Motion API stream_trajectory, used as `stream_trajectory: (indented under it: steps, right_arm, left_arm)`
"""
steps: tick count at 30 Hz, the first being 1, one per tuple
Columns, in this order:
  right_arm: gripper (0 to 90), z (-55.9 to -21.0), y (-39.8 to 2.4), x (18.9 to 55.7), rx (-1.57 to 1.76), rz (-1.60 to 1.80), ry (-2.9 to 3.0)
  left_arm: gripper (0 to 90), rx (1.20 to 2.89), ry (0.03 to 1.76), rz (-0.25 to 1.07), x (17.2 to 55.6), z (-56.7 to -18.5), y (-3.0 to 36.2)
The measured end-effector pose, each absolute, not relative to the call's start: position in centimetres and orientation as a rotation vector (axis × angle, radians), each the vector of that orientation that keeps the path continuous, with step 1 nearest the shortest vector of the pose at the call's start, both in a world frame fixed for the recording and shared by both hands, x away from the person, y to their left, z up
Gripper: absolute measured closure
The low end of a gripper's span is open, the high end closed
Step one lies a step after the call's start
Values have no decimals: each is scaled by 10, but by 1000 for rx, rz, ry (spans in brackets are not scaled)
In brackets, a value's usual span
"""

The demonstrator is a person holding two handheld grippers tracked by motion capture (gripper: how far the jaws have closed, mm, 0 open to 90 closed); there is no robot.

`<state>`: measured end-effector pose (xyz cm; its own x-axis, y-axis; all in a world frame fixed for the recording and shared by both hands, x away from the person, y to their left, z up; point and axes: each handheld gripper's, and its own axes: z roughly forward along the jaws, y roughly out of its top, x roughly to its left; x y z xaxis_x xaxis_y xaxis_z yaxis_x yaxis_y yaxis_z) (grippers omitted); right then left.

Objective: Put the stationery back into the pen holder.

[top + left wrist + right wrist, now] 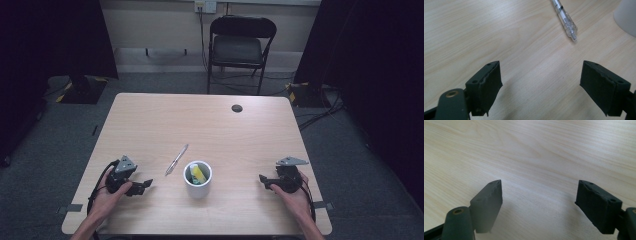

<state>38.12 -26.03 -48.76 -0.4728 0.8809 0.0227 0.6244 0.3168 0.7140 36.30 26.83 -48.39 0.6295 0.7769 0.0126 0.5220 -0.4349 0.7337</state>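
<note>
On the near half of the wooden table (150, 125) we find both tools resting low, one at each side, with a white cup (198, 180) between them. We note the left gripper (541, 82) released, its jaws spread wide over bare wood and nothing between them; it faces a clear pen (564, 17) that lies flat just beyond, which we judge to be the next thing to be picked up. We note the right gripper (539, 200) likewise released and empty, set well apart from the cup, in our judgement so as to leave the working space free. Inside the cup stands a yellow item (198, 174), leaning on the wall; the pen (176, 160) lies just beside the cup, slantwise
</note>
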Motion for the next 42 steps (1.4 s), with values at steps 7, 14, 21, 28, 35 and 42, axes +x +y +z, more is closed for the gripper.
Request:
stream_trajectory:
  steps: [7,14,21,28,35,42]
  right_arm:
    - [181,-494,-261,384,1351,889,2199]
    - [150,-500,-260,382,1335,937,2155]
    - [149,-500,-260,382,1338,937,2155]
    - [148,-500,-260,382,1339,938,2155]
    - [149,-500,-260,382,1337,938,2156]
    - [149,-500,-260,383,1333,941,2160]
  left_arm:
    - [170,2107,972,420,363,-477,266]
    - [212,2101,960,415,370,-465,256]
    - [407,2101,926,367,386,-460,241]
    - [556,2124,892,323,409,-465,220]
    - [672,2120,929,307,428,-470,206]
    - [720,2111,948,288,444,-474,194]
